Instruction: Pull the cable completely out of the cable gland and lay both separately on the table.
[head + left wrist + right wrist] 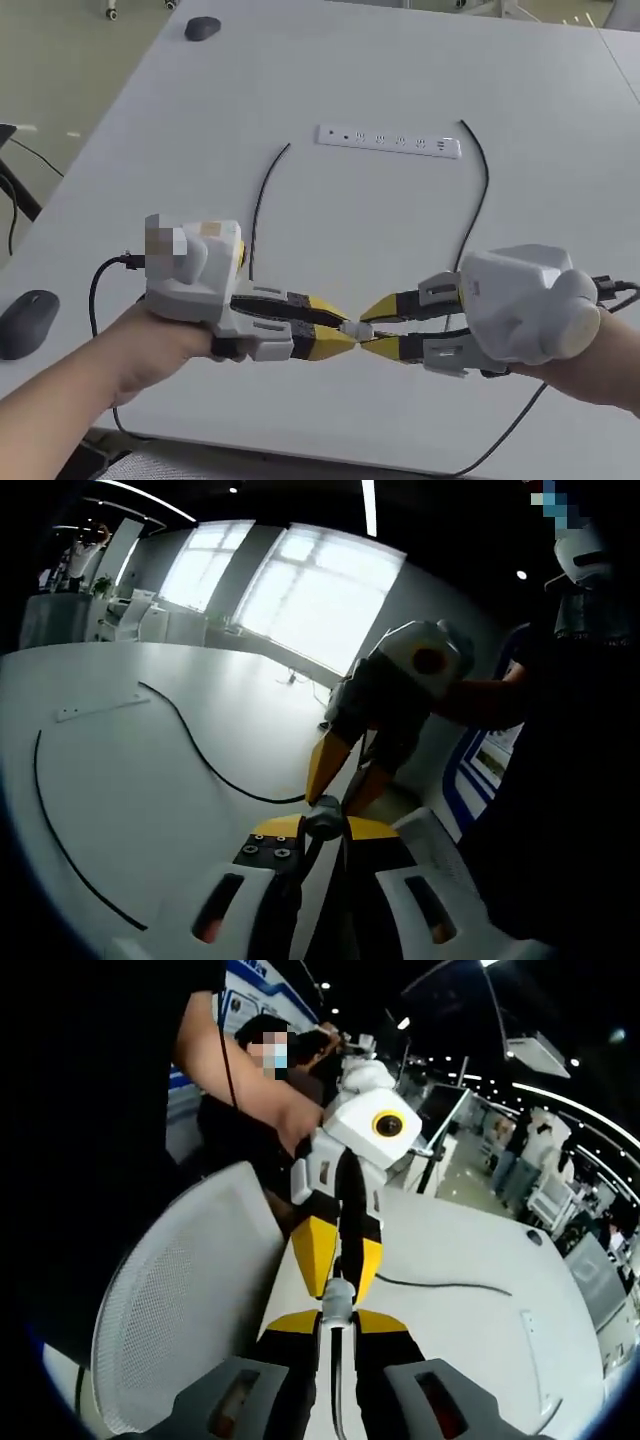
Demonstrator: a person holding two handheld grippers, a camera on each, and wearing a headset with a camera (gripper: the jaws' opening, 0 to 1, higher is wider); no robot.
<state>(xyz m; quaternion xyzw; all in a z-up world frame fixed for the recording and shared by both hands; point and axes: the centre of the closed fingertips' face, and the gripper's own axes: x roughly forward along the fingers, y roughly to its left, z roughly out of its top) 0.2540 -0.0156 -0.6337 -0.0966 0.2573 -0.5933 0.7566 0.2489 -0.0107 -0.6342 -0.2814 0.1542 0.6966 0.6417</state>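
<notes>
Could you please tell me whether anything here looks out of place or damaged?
Nothing stands out. The power strip and a loose black cable lie flat on the table, and the left gripper and right gripper meet tip to tip at the small cable gland, held above the table.

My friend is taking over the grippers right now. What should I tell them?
Left gripper: shut on the gland, held above the table.
Right gripper: tip to tip with the left, shut on the cable right behind the gland, it seems.
Done: both ends gripped.
Left: pull the cable fully out, then lay cable and gland apart on the table.
</notes>
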